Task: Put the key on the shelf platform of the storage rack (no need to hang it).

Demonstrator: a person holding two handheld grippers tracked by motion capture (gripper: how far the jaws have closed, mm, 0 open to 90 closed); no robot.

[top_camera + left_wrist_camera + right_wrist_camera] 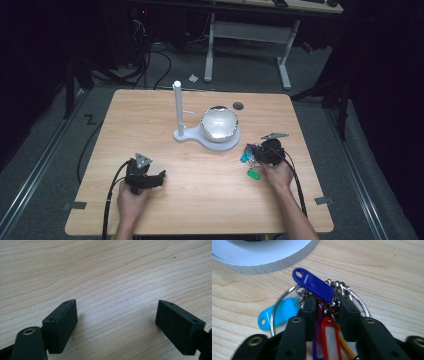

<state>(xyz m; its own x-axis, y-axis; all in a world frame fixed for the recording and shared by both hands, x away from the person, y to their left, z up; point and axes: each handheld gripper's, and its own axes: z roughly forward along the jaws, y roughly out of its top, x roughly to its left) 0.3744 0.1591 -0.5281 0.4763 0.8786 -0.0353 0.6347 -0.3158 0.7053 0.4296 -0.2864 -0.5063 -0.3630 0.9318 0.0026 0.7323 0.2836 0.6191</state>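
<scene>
Several plastic key tags [313, 285] on a loose wire ring [359, 303], near the desk's [200, 200] right edge, look light and floppy; right gripper [327, 307] pinches the bunched rings, left gripper [116, 322] spread, empty.

The bunch of key tags [317, 290] lies on the table beside the white stand's base. Its dark blue tag sits uppermost. Light blue, red and yellow tags fan out on their metal rings.
</scene>
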